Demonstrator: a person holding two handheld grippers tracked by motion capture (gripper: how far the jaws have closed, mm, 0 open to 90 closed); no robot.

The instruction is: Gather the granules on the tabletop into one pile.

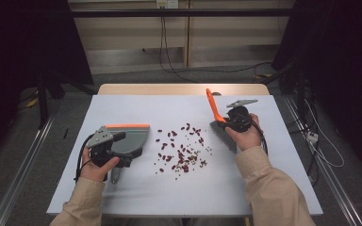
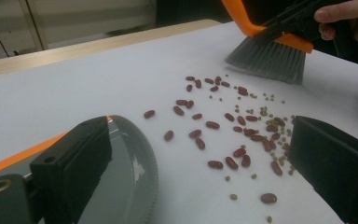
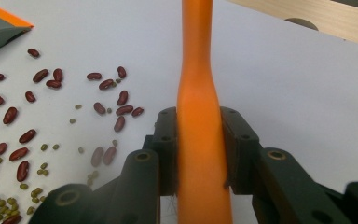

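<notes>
On a pale blue-grey bench (image 1: 122, 197), red beans (image 1: 181, 153) and smaller green beans (image 2: 265, 111) are scattered in a loose patch between two tools. At the patch's right side, a brush (image 1: 218, 123) with an orange handle and grey bristles is stood with its bristles touching the bench just beside the beans. Its handle is clamped between the closed jaws of the right hand-held gripper (image 3: 200, 154), which is held in the person's right hand (image 1: 246, 136). At the patch's left side, a grey dustpan (image 1: 131, 139) with an orange edge is rested flat on the bench, near the beans but apart from them. The left hand-held gripper (image 2: 200, 163) is held over the dustpan; its jaws are seen spread wide with nothing between them, one above the dustpan and one above the beans. No brand, label or writing can be read on any of these things.
</notes>
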